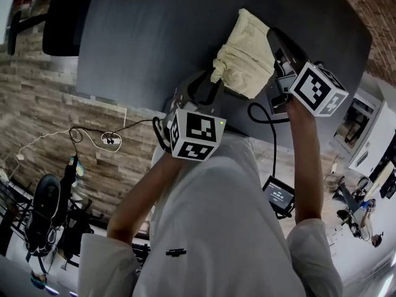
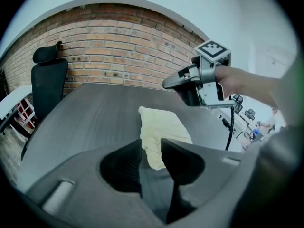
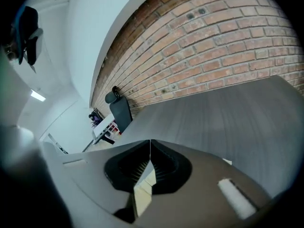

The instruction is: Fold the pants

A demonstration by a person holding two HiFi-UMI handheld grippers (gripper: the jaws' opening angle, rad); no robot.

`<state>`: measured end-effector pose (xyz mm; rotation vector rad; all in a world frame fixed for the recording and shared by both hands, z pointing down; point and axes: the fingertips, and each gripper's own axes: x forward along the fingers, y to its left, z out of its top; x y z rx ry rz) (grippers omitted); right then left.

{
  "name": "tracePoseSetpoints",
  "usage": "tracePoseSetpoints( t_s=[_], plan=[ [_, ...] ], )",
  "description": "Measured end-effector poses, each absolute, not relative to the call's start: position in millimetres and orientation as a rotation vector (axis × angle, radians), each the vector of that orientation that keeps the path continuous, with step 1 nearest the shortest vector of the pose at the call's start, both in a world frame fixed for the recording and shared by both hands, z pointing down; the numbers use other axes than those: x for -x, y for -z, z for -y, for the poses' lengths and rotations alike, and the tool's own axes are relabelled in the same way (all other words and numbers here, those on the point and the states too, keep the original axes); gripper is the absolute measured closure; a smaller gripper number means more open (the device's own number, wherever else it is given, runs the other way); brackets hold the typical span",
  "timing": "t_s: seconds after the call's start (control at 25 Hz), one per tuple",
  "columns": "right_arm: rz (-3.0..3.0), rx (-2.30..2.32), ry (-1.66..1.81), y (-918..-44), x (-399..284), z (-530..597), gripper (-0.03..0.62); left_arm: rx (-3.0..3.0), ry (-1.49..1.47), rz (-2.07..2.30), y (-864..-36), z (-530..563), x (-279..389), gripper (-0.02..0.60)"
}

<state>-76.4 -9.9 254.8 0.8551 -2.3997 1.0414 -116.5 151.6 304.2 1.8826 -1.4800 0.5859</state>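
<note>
The cream pants (image 1: 247, 51) lie folded into a small bundle on the dark grey table (image 1: 142, 36). My left gripper (image 1: 208, 84) is at the bundle's near left corner. In the left gripper view its jaws (image 2: 149, 148) stand apart, and the near end of the pants (image 2: 161, 129) shows in the gap without being pinched. My right gripper (image 1: 273, 36) hangs over the bundle's right side, clear of the cloth. In the right gripper view its jaws (image 3: 150, 146) meet in a thin line with nothing between the tips. A cream patch shows below them.
A black office chair (image 2: 47, 80) stands at the table's far left before a brick wall (image 2: 133, 46). A black cable (image 1: 266, 119) loops from the right gripper to a small screen (image 1: 278, 193) at the person's waist. Cords and gear (image 1: 93, 138) lie on the floor to the left.
</note>
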Motion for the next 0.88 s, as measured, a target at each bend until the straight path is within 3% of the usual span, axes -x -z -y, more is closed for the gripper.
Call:
tracePoseSetpoints(
  t_s=[0.2, 0.88],
  plan=[
    [2.522, -0.893, -0.983, -212.8, 44.6, -10.8, 0.586, -1.962, -0.538, 1.521, -262.6, -159.6, 100.9, 0.577],
    [2.664, -1.121, -0.519, -124.3, -122.2, -181.0, 0.588, -2.268, -0.597, 1.586, -143.3, -223.3, -39.8, 0.577]
  ],
)
